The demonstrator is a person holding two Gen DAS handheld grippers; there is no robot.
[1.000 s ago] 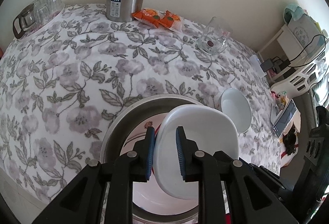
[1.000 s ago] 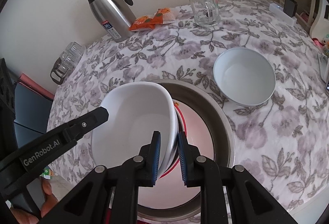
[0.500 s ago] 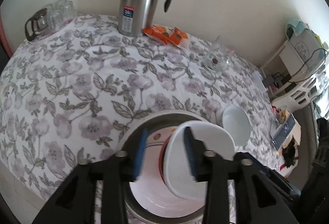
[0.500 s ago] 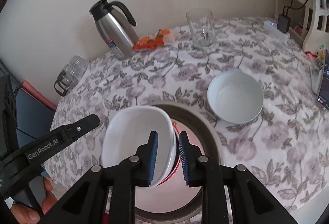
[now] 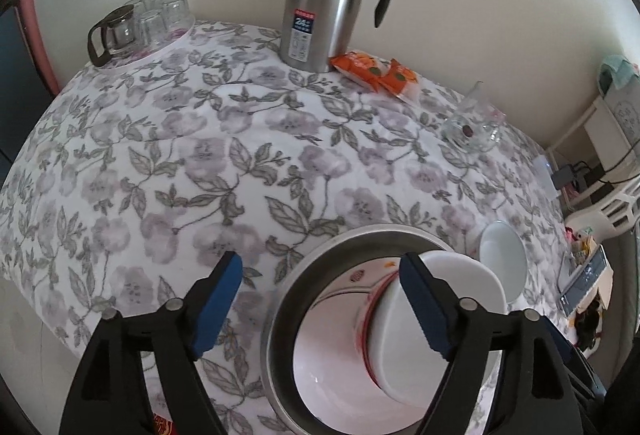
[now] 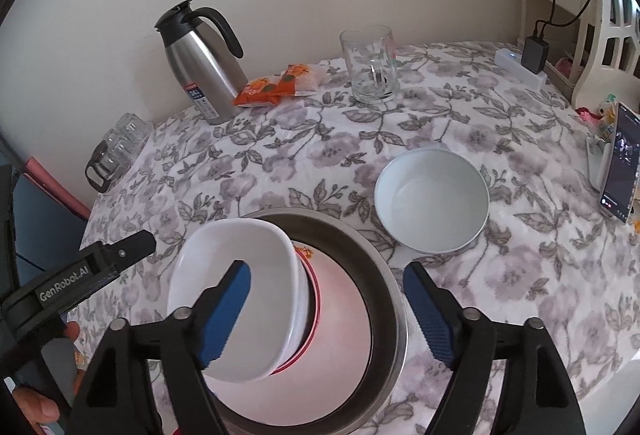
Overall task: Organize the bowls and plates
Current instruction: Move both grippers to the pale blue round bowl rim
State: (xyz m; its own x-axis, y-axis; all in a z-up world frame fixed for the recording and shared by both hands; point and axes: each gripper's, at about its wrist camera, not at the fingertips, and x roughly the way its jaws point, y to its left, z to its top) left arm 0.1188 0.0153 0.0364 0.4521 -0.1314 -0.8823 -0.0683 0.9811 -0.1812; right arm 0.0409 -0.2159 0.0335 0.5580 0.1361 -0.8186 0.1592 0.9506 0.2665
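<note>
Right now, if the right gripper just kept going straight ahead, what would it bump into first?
Most likely the steel basin: the open right gripper points into it, beside the white dish tilted inside. Depth is hard to judge.

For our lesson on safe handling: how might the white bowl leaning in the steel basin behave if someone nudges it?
The white bowl leans tilted on the red-rimmed dish, so it would probably slide or rock. Its glossy surface suggests slippery. It looks ceramic, likely stiff and chippable against the basin.

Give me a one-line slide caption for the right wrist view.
Right gripper open above a square white bowl propped in a steel basin, round white bowl beside it.
</note>
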